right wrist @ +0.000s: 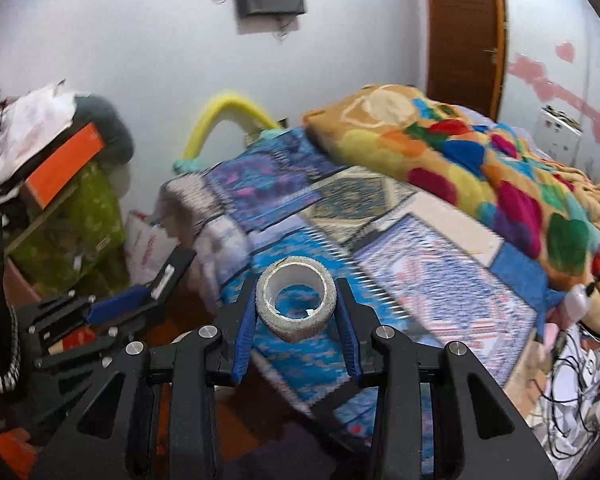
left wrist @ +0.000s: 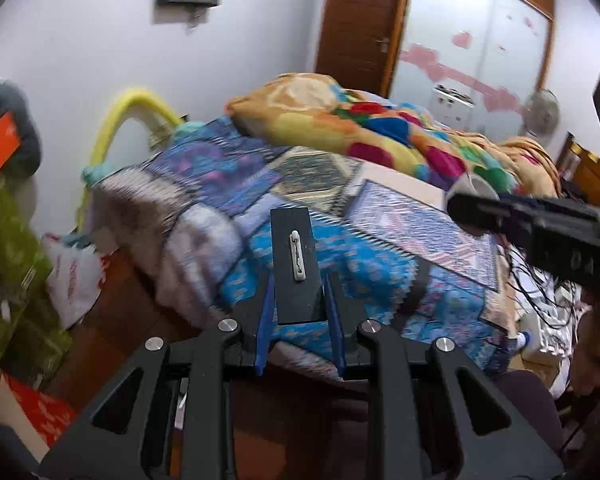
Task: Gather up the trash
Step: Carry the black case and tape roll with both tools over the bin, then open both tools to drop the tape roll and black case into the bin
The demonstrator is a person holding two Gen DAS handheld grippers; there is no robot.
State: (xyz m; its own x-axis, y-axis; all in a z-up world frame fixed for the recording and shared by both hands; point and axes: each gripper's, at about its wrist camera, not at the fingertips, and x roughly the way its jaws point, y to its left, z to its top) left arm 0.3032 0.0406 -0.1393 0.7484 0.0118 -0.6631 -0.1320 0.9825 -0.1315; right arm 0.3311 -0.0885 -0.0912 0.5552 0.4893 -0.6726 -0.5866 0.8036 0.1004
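Between the left gripper's [left wrist: 299,300] narrowed blue fingers [left wrist: 265,320] stood a flat dark rectangular card [left wrist: 296,264], clamped upright; the right gripper [right wrist: 296,316] pinched a grey tape roll [right wrist: 296,302] crosswise, both trash items apparently carried above the patchwork bed [right wrist: 440,280].

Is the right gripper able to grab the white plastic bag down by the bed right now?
Probably not: the right gripper is already shut on a tape roll, and the white plastic bag lies off to its left.

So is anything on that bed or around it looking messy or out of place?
Yes. The colourful blanket lies bunched up on the bed rather than spread flat, and a tangle of cables and papers spills beside it at the right edge.
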